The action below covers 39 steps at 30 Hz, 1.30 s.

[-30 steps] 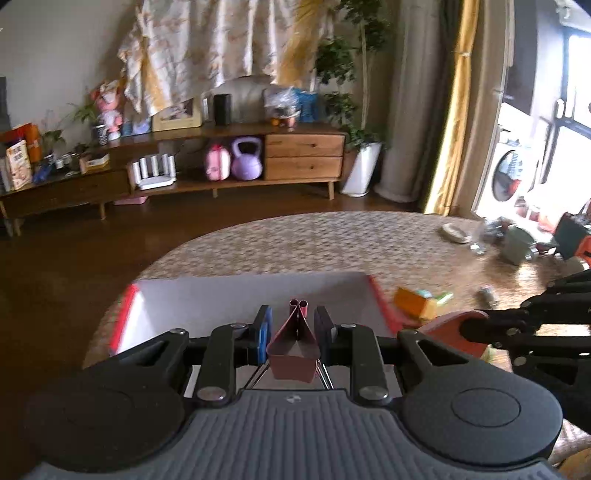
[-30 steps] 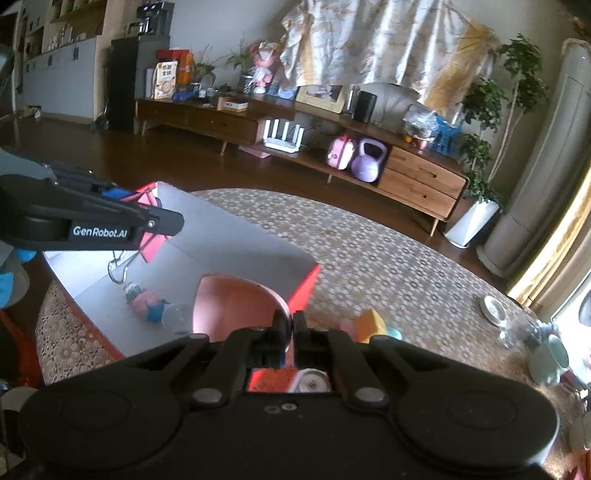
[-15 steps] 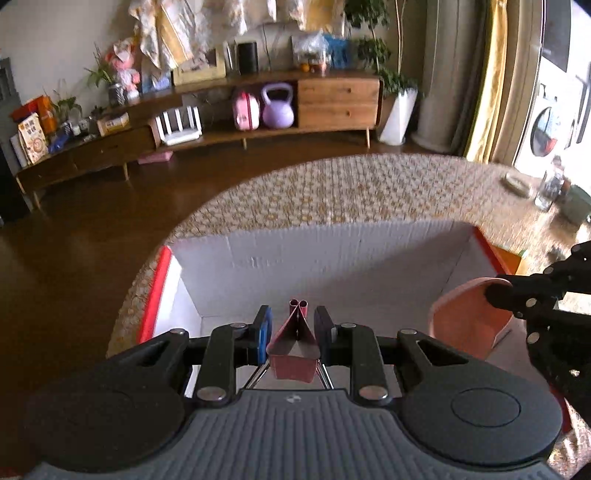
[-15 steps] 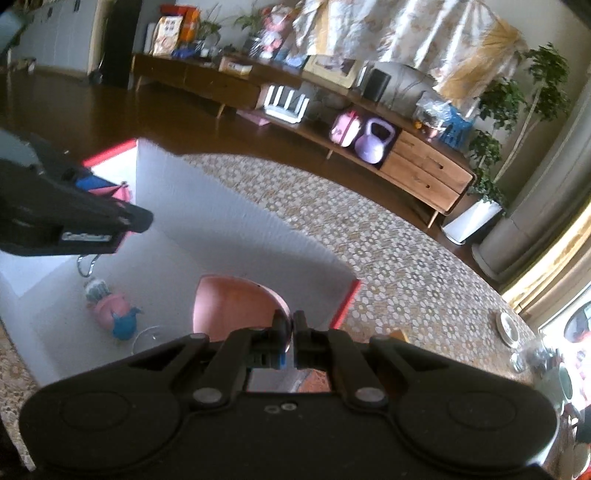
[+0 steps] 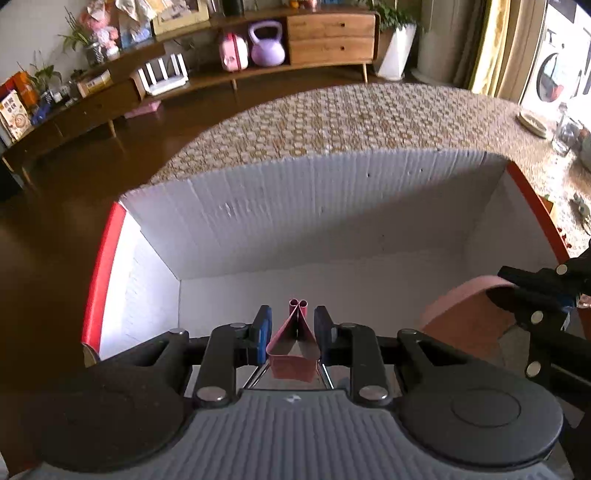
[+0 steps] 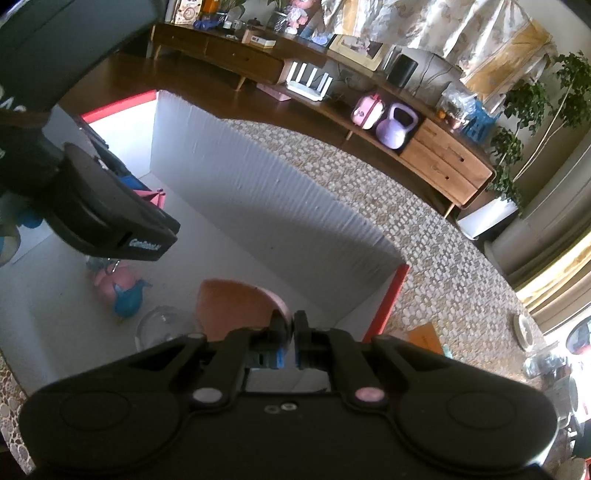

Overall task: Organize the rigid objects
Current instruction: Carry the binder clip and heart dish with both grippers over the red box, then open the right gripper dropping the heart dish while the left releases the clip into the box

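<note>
A white cardboard box (image 5: 295, 206) with red outer edges stands open on the patterned table. My left gripper (image 5: 293, 321) is shut on a pink binder clip (image 5: 293, 347) and hangs low inside the box, near its left end. My right gripper (image 6: 290, 321) pinches the rim of a pink bowl (image 6: 236, 306) at the box's right end, and its jaws are opening with the rim still between them. The left wrist view shows the bowl (image 5: 465, 321) tilted under the right gripper (image 5: 513, 291). The left gripper (image 6: 147, 199) and the clip (image 6: 155, 195) also show in the right wrist view.
On the box floor (image 6: 258, 258) lie a pink and blue toy (image 6: 118, 291) and a clear glass piece (image 6: 162, 325). An orange block (image 6: 424, 338) sits outside the right wall. Small dishes and jars (image 5: 532, 122) crowd the table's far right. A low wooden sideboard (image 5: 325, 33) lines the room.
Both grippers have come down and forward into the box, so its walls now fill the views. The clip and the bowl came down with them.
</note>
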Available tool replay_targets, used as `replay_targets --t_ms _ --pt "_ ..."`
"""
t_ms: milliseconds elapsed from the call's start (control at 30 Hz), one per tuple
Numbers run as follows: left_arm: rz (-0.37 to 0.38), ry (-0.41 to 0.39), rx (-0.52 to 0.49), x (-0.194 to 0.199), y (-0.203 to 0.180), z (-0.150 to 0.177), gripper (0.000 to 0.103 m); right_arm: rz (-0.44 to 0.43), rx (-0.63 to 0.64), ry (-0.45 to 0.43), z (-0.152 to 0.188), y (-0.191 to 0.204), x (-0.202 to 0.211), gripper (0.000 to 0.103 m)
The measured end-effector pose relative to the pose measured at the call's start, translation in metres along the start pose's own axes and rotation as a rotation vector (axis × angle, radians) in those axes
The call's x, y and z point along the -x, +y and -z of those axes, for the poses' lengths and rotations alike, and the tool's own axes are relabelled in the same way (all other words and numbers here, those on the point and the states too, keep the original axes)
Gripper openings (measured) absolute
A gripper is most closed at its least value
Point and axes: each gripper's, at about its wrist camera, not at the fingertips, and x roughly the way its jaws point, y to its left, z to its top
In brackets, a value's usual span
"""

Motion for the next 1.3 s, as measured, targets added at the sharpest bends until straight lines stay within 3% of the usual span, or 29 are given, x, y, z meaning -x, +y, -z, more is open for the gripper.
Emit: replay_targets --t_ms 367,433,867,1133,1300 --pt "-0.008 0.048 -0.007 -0.005 0.0 -0.004 0.024 -0.034 -0.047 0.013 0.008 -0.006 0.001 0.021" --pt "-0.008 0.04 -0.004 -0.004 0.0 -0.004 0.025 -0.045 -0.062 0.009 0.009 -0.008 0.003 0.027" --pt "-0.005 -0.029 0.021 0.023 0.0 0.001 0.026 -0.136 -0.196 -0.039 0.013 -0.03 0.031 0.04" --pt "0.001 -0.09 0.009 0.057 -0.01 0.006 0.026 -0.208 -0.256 -0.107 0.023 -0.044 0.066 0.063" --pt "0.011 -0.124 -0.001 0.079 -0.017 0.012 0.026 -0.233 -0.278 -0.148 0.033 -0.051 0.088 0.073"
